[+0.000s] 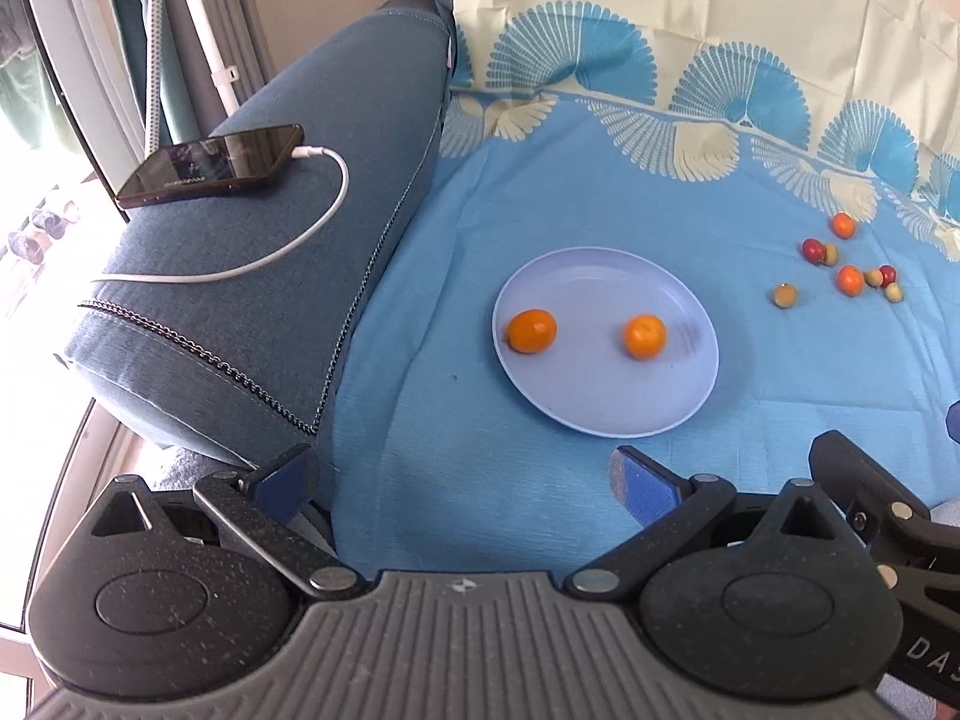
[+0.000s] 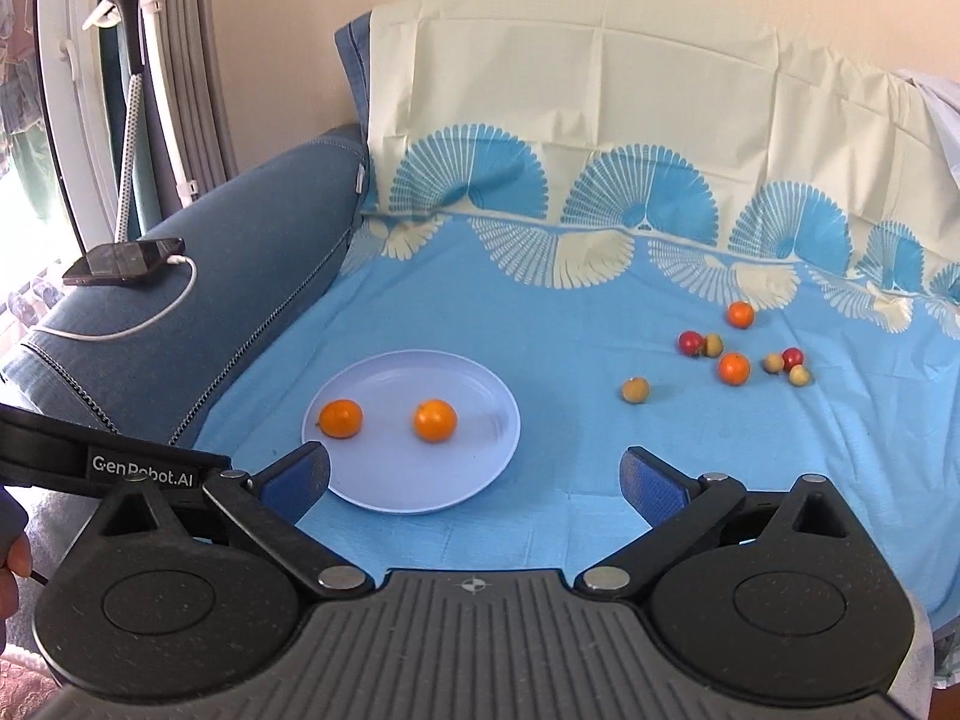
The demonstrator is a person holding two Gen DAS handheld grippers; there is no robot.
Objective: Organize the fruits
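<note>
A pale blue plate (image 2: 480, 468) lies flat on the blue sheet (image 2: 540, 312) at lower centre of the right wrist view, holding two oranges (image 2: 340, 418), well apart from each other, one near the plate's left rim and one (image 2: 435, 419) near its middle. In the left wrist view the same plate (image 1: 630, 408) sits at centre with both oranges on it.

To the right of the plate, in the right half of the right wrist view, loose fruit lies on the sheet: two more small oranges (image 2: 741, 314), two red fruits (image 2: 691, 342) and four tan fruits (image 2: 635, 389). One tan fruit lies alone, nearest the plate; the rest cluster farther right, some touching.

Nothing lies between the plate and the loose fruit but bare sheet.

The right tongs (image 2: 474, 474) are spread wide and empty, low in the frame, their left finger (image 2: 297, 477) overlapping the plate's near-left edge in the picture. The left tongs (image 1: 462, 480) are likewise released, holding nothing.

At left, a sofa arm (image 1: 252, 300) carries a phone (image 1: 210, 165) with a white cable (image 1: 288, 252) plugged in. A cream and blue patterned cloth (image 2: 600, 138) drapes the sofa back at upper centre.
</note>
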